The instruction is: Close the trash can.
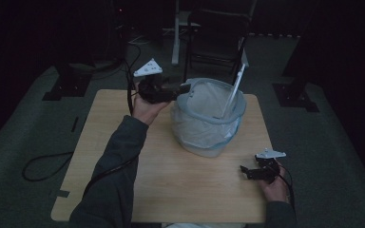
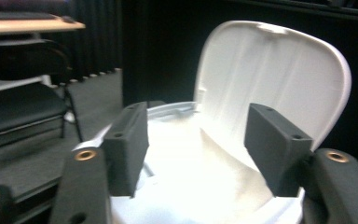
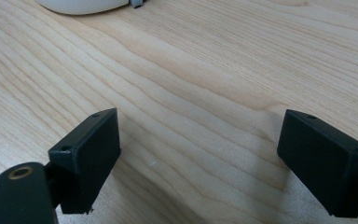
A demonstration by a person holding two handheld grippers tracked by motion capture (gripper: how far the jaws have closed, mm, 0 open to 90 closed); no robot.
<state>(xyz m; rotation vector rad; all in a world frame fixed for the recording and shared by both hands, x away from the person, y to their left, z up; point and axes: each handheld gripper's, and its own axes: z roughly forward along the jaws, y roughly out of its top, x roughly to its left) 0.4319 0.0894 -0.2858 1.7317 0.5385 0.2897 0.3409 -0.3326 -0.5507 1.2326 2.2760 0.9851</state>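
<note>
**Left gripper at the bin rim, right resting low**

The bin (image 1: pixel 208 118) is standing mid-bench, nearer the far edge, its lid (image 1: pixel 233 90) tilting upright at the far right of the rim. The left gripper (image 1: pixel 184 89) is hovering just at the rim's left side, its fingers (image 2: pixel 127 144) spreading wide with nothing between them, facing the raised lid (image 2: pixel 270 79) across the white liner (image 2: pixel 196 172). The right gripper (image 1: pixel 244 171) is sitting low near the bench's (image 1: pixel 171 190) front right corner, well apart from the bin, its fingers (image 3: pixel 86 158) gaping wide over bare wood. Open bench is lying between the bin and the front edge.
</note>
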